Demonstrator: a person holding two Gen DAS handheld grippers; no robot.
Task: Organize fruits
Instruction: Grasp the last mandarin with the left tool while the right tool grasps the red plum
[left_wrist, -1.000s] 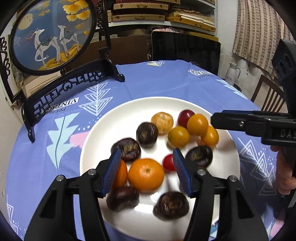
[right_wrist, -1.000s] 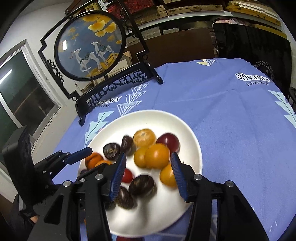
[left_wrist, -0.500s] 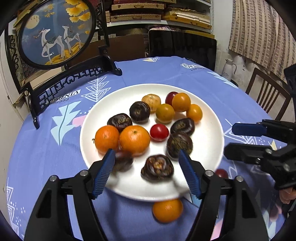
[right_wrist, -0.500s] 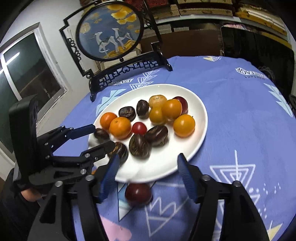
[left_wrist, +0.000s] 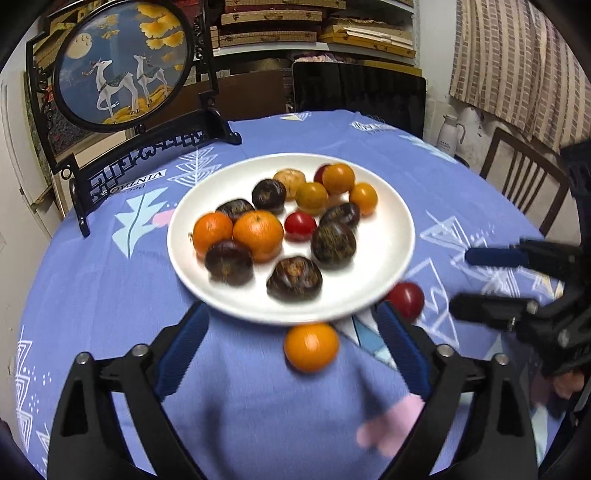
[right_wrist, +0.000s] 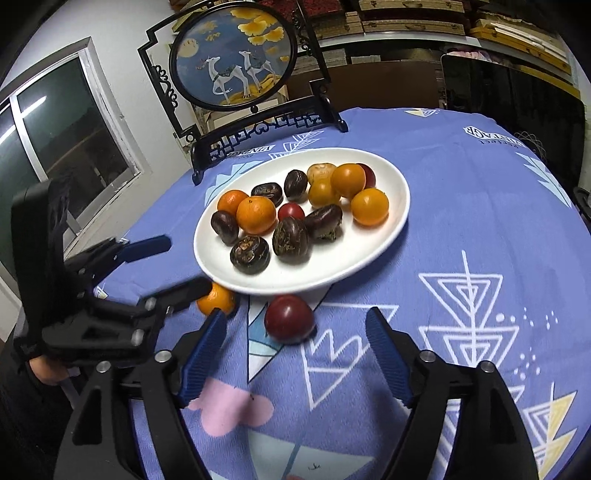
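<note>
A white plate (left_wrist: 391, 254) (right_wrist: 369, 258) on the blue cloth holds several oranges, dark chestnuts and small red fruits. One orange (left_wrist: 311, 346) (right_wrist: 216, 299) lies on the cloth just in front of the plate. It sits between the fingers of my left gripper (left_wrist: 291, 354), whose jaws are opening; the pads do not touch it. A dark red fruit (right_wrist: 289, 318) (left_wrist: 406, 300) lies beside the plate, just ahead of my right gripper (right_wrist: 295, 354). Its jaws are opening too, with nothing pressed between them.
A round painted deer screen on a black stand (left_wrist: 122, 62) (right_wrist: 236, 55) stands behind the plate. A wooden chair (left_wrist: 524, 184) and a white jug (left_wrist: 448, 134) are beyond the table's right edge. A window (right_wrist: 66, 136) is at left.
Both grippers have drawn back from over the plate toward the table's near edge and opened wider. An orange and a dark red fruit now lie on the cloth in front of the plate.
</note>
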